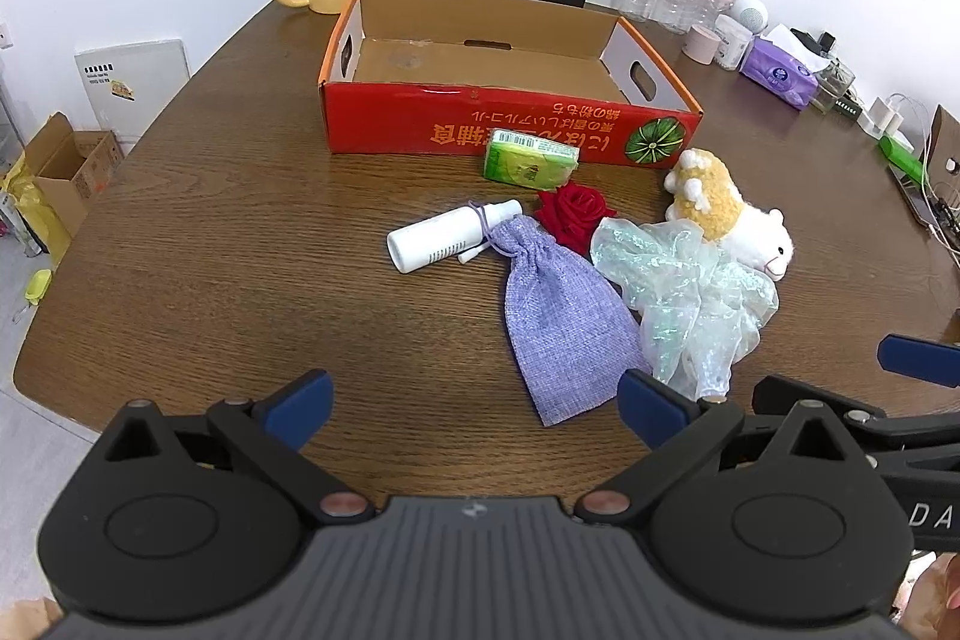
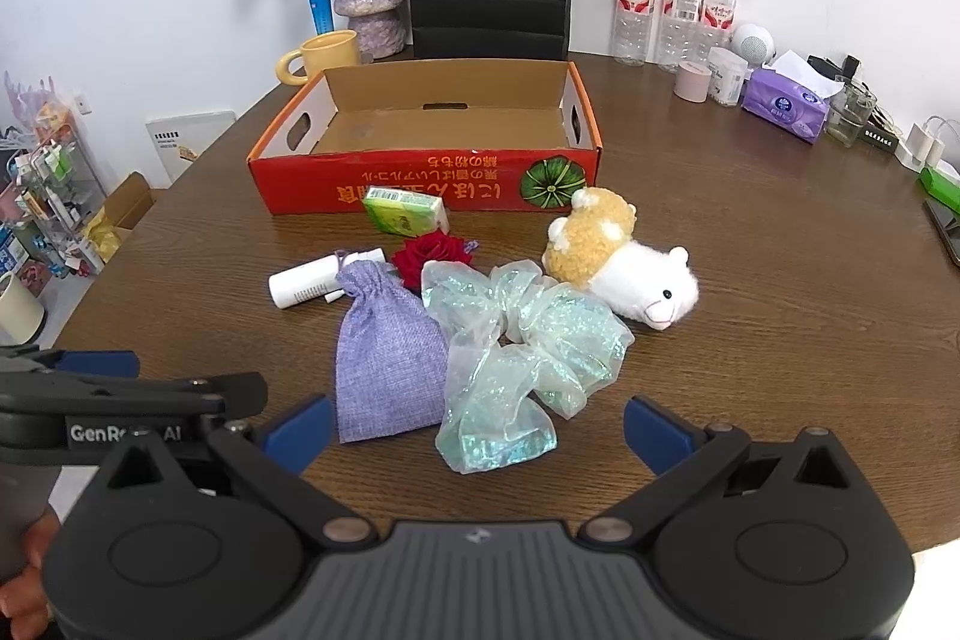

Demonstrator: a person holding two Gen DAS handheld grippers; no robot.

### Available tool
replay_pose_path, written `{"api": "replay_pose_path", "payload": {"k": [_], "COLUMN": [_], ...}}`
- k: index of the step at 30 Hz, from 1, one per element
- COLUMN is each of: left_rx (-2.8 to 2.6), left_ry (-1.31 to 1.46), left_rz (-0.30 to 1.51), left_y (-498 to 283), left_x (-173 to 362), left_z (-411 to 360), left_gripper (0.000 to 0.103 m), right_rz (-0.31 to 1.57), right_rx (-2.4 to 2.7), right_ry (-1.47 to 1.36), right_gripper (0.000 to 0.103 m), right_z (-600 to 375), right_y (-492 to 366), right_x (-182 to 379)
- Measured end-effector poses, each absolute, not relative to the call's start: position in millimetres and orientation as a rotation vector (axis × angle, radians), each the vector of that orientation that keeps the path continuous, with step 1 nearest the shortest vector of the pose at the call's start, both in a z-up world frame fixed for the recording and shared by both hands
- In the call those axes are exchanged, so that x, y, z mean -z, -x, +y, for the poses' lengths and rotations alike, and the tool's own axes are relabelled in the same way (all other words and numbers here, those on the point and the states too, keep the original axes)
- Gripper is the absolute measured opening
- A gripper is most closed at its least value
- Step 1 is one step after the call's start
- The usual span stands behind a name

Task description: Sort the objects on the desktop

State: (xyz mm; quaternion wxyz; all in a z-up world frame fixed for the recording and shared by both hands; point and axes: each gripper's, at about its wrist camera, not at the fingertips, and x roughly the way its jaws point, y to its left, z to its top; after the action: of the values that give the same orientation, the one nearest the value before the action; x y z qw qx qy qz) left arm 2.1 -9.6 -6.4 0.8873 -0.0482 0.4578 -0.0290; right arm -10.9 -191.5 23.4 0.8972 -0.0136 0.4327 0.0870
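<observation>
- Left hand-held gripper [image 1: 474, 409] and right hand-held gripper [image 2: 477, 427] at the lower frame edge, both spread wide, gripping nothing.
- Mid-frame on the brown wood-grain bench [image 1: 210, 232]: lilac drawstring pouch [image 1: 561, 316], iridescent organza scrunchie [image 2: 522, 340], white bottle [image 1: 444, 235] partly hidden, red rose [image 1: 573, 214], plush sheep [image 2: 624, 265], green tissue pack [image 1: 528, 160].
- Beyond: open red carton [image 2: 432, 148]; white wall; black chair cut off above.
</observation>
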Motion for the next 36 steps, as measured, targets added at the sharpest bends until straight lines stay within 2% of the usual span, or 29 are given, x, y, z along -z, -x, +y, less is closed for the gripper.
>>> {"api": "replay_pose_path", "payload": {"k": [36], "left_rx": [0.050], "left_ry": [0.105], "left_rz": [0.956], "left_y": [-3.4], "left_x": [9.2], "left_z": [-9.8], "left_gripper": [0.103], "right_rz": [0.899], "right_rx": [-0.184], "right_ry": [0.015], "right_gripper": [0.103], "right_z": [-193.6], "right_y": [9.0], "right_x": [-18.7]}}
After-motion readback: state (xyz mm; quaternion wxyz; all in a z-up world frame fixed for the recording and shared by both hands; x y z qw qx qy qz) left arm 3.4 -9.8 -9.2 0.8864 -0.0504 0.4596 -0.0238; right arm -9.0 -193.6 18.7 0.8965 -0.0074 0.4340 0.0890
